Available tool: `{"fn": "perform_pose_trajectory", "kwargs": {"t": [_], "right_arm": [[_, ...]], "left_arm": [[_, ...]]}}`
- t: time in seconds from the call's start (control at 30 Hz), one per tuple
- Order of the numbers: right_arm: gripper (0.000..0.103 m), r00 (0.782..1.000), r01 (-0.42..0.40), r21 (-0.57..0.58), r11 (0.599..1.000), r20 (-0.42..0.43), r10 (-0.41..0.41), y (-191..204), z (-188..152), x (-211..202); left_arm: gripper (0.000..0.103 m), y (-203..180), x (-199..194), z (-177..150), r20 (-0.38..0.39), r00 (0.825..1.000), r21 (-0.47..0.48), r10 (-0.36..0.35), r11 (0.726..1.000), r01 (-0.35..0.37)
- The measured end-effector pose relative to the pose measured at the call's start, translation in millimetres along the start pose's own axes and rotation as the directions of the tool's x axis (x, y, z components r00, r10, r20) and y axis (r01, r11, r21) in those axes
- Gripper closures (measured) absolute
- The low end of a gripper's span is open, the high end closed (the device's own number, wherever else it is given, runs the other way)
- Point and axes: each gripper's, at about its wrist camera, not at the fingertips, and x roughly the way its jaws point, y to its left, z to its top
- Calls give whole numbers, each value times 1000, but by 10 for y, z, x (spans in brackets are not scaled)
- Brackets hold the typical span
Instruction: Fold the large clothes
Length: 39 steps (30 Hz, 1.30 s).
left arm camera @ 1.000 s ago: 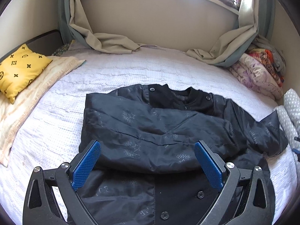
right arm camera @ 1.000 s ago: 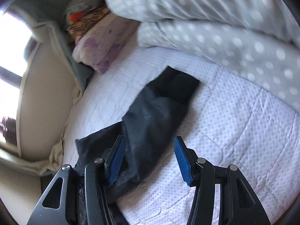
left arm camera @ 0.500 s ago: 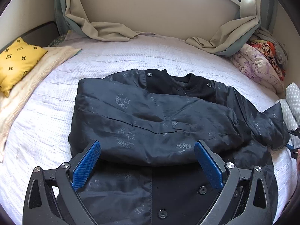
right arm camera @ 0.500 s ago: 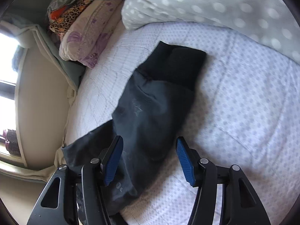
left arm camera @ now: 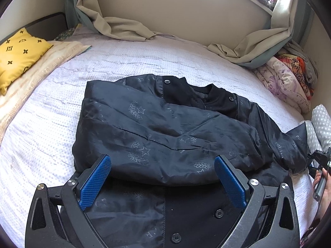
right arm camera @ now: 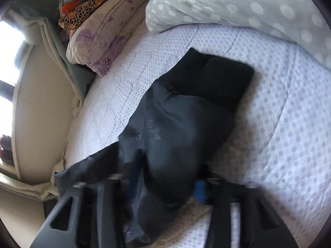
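A dark blue jacket (left arm camera: 165, 128) with star prints lies on the white dotted bed (left arm camera: 124, 62), one sleeve folded across its chest. My left gripper (left arm camera: 163, 177) hovers open over the jacket's lower front, with nothing between its blue pads (left arm camera: 95, 181). The other sleeve (right arm camera: 182, 128), with its black knit cuff (right arm camera: 219, 82), stretches out over the sheet. My right gripper (right arm camera: 165, 183) is blurred and closing, and the sleeve's cloth is bunched between its pads. In the left wrist view the right gripper (left arm camera: 319, 165) and a hand (left arm camera: 324, 188) show at the far right edge.
A yellow pillow (left arm camera: 18, 51) and a beige cloth (left arm camera: 41, 66) lie at the left. Curtains (left arm camera: 124, 29) drape onto the bed along the far wall. Folded floral bedding (left arm camera: 287, 82) and a grey polka-dot duvet (right arm camera: 248, 6) crowd the right side.
The right gripper has come down and forward along the sleeve, and its jaws have drawn in around the cloth. The left gripper has barely shifted and stays open.
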Motion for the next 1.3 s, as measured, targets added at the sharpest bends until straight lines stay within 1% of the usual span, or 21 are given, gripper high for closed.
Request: {"fn": "perform_pose_trajectory", "kwargs": {"t": [0.07,0.13,0.2,0.33,0.4,0.43,0.5,0.53,0.57,0.67,0.77,0.83,0.9,0.93,1.0,1.07,1.1,1.13,1.2,1.27,1.3], "right_arm": [[90,1000,-5,-16,1000,26,5,28,17,-85],[92,998,-19,-41,999,62,22,106,25,-214],[93,994,-30,-78,996,101,38,228,17,-367],[94,978,-42,-189,981,192,79,587,-89,-737],[94,966,-18,-269,963,245,86,816,-196,-930],[94,957,4,-319,948,275,89,952,-270,-1030],[94,938,61,-427,902,335,94,1236,-445,-1210],[94,924,94,-490,867,368,108,1409,-572,-1306],[94,913,110,-537,836,387,128,1538,-680,-1384],[94,889,99,-642,760,400,221,1847,-1018,-1606],[94,876,78,-708,702,384,291,2143,-1290,-1723],[94,870,92,-753,651,379,316,2351,-1478,-1748],[94,869,118,-789,603,376,322,2519,-1650,-1726],[94,870,140,-812,567,374,321,2615,-1770,-1693],[95,875,169,-839,517,369,313,2759,-1946,-1608],[95,885,188,-865,465,354,301,2902,-2125,-1468],[95,891,191,-879,436,342,299,2968,-2243,-1400],[95,894,192,-888,417,334,298,3018,-2341,-1364],[95,904,192,-913,359,307,296,3108,-2555,-1238],[95,921,172,-938,301,262,289,3183,-2811,-1078],[95,928,163,-946,280,243,282,3218,-2914,-1006]], "left_arm": [[1,-2,-31,3,9,1000,5,4,1000,-4],[1,-10,-63,6,20,1000,10,7,1000,-7],[1,-21,-88,7,28,1000,17,10,1000,-11],[1,-38,-116,0,32,999,32,19,999,-20],[1,-44,-148,1,44,999,39,32,999,-33],[1,-43,-164,5,49,998,40,37,998,-39],[1,-24,-208,19,61,997,35,39,999,-41],[1,-13,-221,28,64,997,30,37,999,-39],[1,1,-239,38,68,997,24,33,999,-35],[1,36,-288,67,80,996,9,27,1000,-28],[1,81,-327,99,88,996,-8,19,1000,-19],[1,120,-356,120,92,996,-24,12,1000,-9],[1,159,-383,139,95,995,-40,6,999,-2],[1,172,-395,148,98,995,-47,4,999,0],[1,202,-429,166,108,994,-59,8,998,-2],[1,212,-456,183,120,993,-60,21,998,-14],[1,221,-464,194,123,992,-62,23,998,-16],[1,234,-466,204,124,992,-68,20,998,-12],[1,262,-462,214,123,992,-83,12,997,-2],[1,283,-455,220,120,993,-91,9,996,2],[1,291,-449,222,118,993,-93,10,996,1]]}}
